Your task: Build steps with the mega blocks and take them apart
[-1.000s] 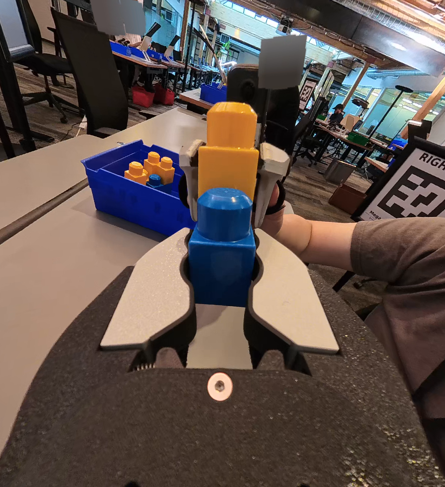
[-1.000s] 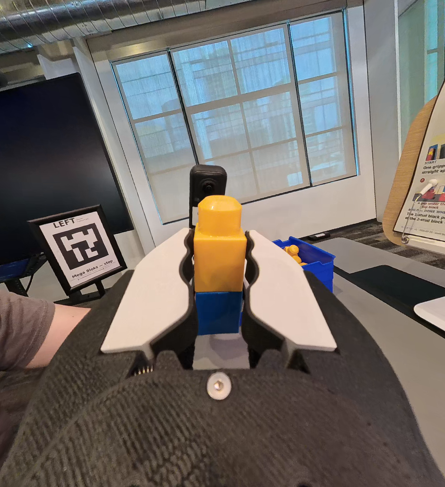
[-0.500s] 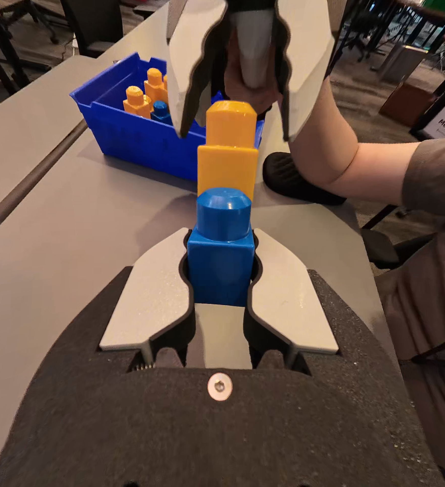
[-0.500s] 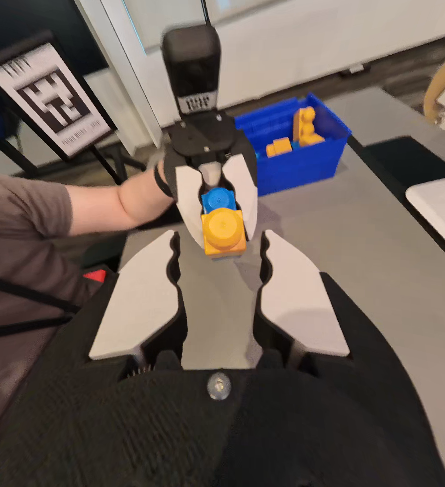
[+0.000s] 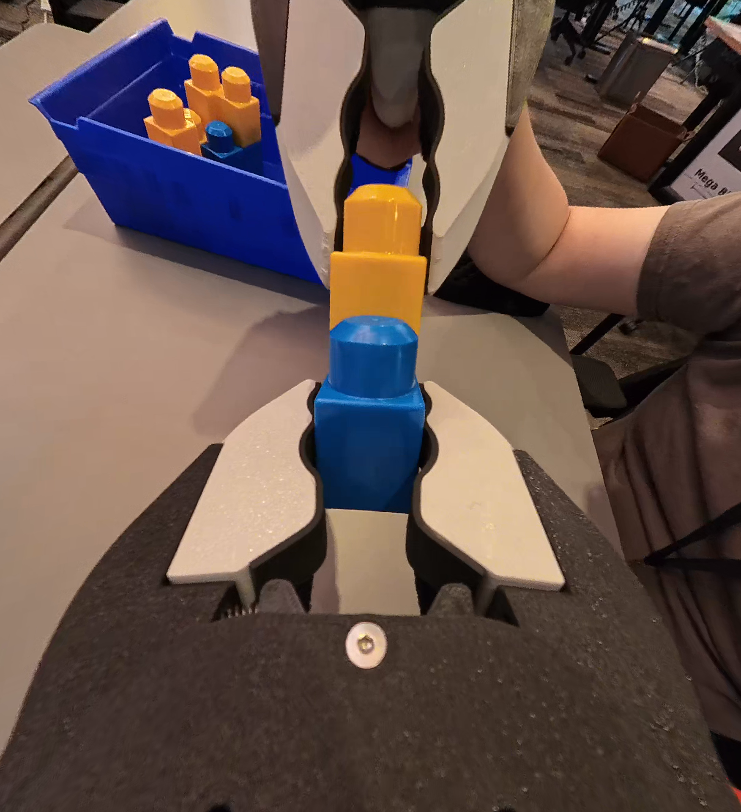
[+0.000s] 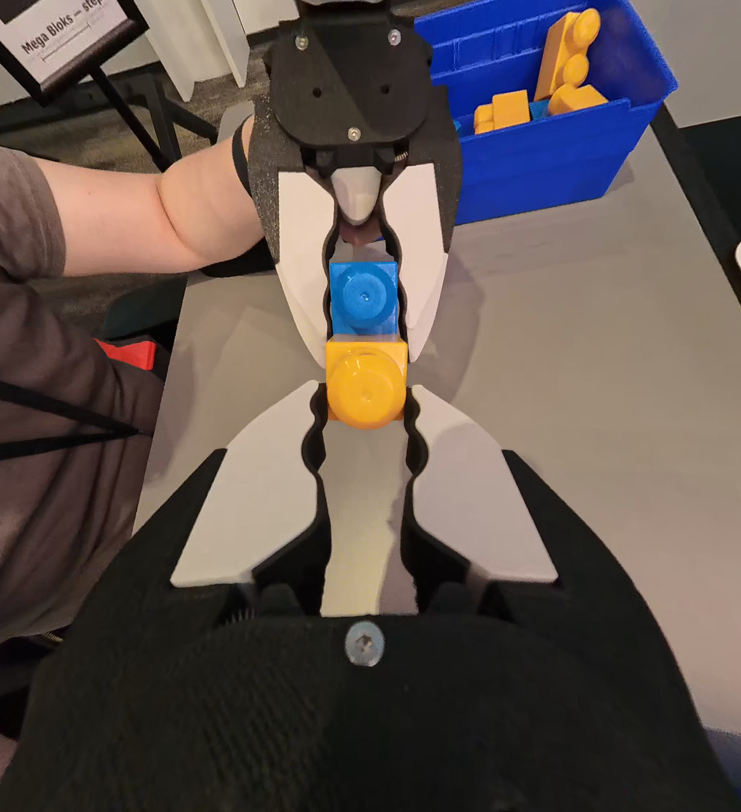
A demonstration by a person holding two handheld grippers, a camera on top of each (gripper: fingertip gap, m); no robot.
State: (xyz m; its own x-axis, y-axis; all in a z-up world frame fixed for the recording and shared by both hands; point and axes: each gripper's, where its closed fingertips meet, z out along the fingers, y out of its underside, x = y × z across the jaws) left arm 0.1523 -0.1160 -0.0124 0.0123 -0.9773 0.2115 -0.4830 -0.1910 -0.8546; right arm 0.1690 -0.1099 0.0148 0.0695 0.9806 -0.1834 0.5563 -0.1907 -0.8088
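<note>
- Clamped by the left gripper is the blue block, a two-stud piece gripped at its free stud end so that the far end carrying the yellow block is left exposed; the stepped pair is held above the table, not resting on it.
- Around the yellow block the right gripper is brought in from above, its fingers parted and only their tips level with the block's sides (no squeeze is made out in either view, so it is judged open).
- A grip on each block is what a straight pull apart would call for, which is presumably why the lower piece is held firm while the upper one is approached; the step is judged built and about to be taken apart.
- Slightly off-centre closing could be expected to tilt the yellow block rather than lift it cleanly.
- Behind the grippers, a blue bin is set on the table within easy reach, and spare yellow blocks and one small blue block are kept in it (a supply for further steps, most likely).
</note>
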